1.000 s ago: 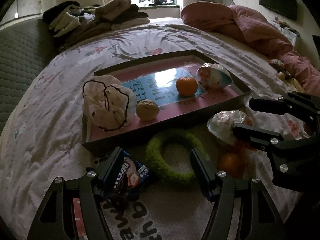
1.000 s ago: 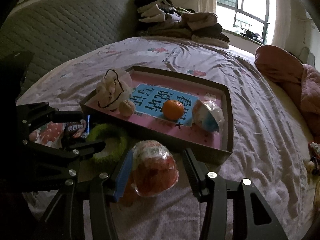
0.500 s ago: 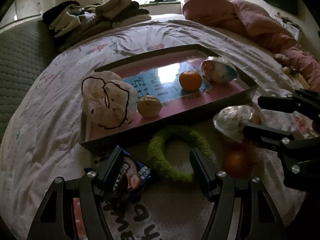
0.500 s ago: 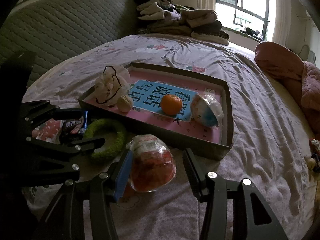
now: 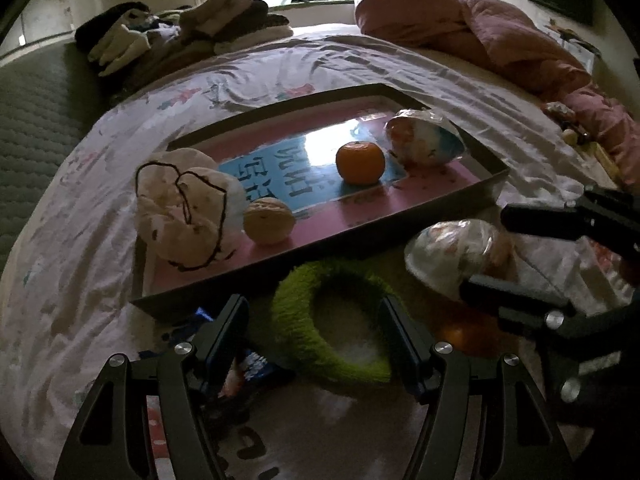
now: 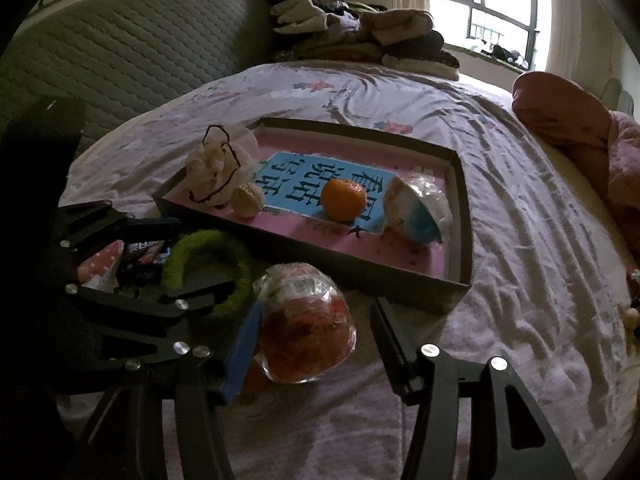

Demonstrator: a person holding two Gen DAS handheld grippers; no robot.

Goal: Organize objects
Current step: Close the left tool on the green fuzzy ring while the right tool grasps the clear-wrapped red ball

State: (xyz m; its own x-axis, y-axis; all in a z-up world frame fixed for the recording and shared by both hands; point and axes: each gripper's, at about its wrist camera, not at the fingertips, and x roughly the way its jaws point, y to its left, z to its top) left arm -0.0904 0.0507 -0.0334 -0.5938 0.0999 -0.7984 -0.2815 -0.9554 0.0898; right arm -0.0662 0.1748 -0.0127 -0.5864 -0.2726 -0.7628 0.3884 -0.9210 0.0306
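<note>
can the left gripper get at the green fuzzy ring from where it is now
Probably yes. The green fuzzy ring lies on the bed right ahead of the left gripper, between its wide-open jaws, with nothing on top of it. The tray edge sits just behind it.

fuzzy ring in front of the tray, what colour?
Green. The fuzzy ring shows best in the left wrist view, lying between the open fingers there.

Folded clothes pile (image 5: 192, 28), pink quilt (image 5: 500, 36), window (image 6: 496, 4), quilted headboard (image 6: 132, 60)
</note>
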